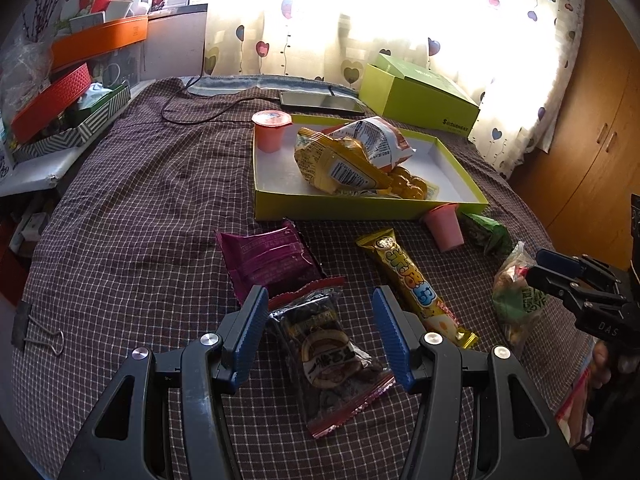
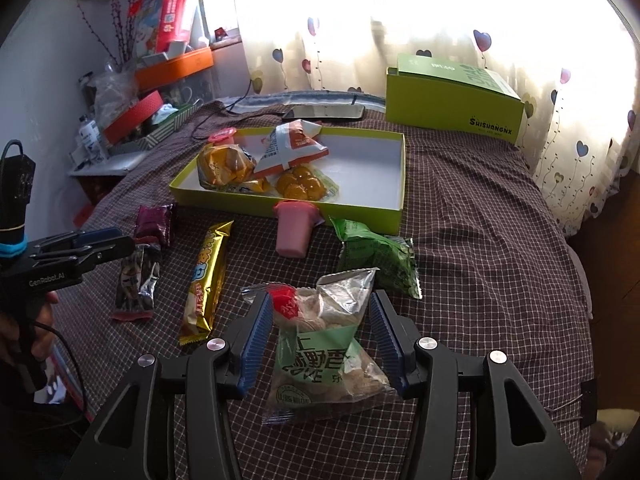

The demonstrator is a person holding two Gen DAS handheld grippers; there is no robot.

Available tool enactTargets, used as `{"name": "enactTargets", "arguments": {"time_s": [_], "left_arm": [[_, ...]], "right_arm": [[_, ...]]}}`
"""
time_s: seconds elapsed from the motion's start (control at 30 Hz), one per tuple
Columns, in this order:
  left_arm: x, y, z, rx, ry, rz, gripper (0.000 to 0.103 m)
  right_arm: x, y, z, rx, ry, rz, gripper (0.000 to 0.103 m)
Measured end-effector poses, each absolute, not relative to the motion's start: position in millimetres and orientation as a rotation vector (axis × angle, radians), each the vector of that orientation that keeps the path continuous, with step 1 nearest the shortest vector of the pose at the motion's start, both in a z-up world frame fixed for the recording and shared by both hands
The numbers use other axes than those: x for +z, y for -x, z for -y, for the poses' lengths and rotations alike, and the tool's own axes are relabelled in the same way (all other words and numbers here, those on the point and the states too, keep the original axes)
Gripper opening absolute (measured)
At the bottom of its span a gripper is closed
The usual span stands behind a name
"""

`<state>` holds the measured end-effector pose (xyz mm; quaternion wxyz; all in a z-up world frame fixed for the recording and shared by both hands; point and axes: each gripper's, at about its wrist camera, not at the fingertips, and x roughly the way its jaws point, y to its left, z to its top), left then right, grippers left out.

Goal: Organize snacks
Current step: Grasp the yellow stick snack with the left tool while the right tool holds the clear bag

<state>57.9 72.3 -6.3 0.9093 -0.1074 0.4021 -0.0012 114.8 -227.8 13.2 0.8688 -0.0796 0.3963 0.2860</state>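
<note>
Covering bed, checked cloth [image 1: 140,200], heart-print curtain [image 1: 400,20] backlit

A bed covered in a dark checked cloth [image 2: 480,220] carries an open lime-green tray [image 2: 376,214] and a closed green box [image 2: 452,110]. Loose snack packets, a pink cup [image 2: 292,234], a phone [image 2: 324,112] and a binder clip [image 1: 38,334] lie directly on it.

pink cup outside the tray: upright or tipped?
Tipped. The pink cup lies on the cloth, leaning against the tray wall.

Heart-print curtain [image 1: 400,20], phone [image 1: 322,103], binder clip [image 1: 40,334], checked cloth [image 1: 140,200]
</note>
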Motion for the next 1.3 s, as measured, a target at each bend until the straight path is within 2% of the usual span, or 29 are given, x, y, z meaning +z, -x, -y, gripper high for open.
{"name": "enactTargets", "arguments": {"time_s": [0.13,0.4,0.47,0.53,0.63,1.3], "left_arm": [[-5.8,-57.8,-69.2,-0.011,0.219,-0.828,0.055],[-7.2,-58.3,-67.1,-0.026,0.223,-0.834,0.055],[-7.3,-57.7,-69.2,-0.023,0.228,-0.834,0.055],[-7.9,-56.9,-71.8,-0.016,0.234,-0.835,0.055],[-9.5,-55.5,-75.6,-0.008,0.254,-0.84,0.055],[-9.8,-68.5,-35.6,-0.124,0.281,-0.874,0.055]], "right_arm": [[4.8,-109.4,229.8,0.619,0.184,-0.857,0.055],[-21.3,-113.4,215.5,0.595,0.249,-0.926,0.056],[-22.2,-116.4,215.1,0.59,0.236,-0.928,0.052],[-21.0,-116.4,214.0,0.592,0.232,-0.915,0.043],[-17.0,-113.5,211.1,0.597,0.242,-0.887,0.038],[1.7,-106.0,215.4,0.616,0.199,-0.822,0.038]]}}
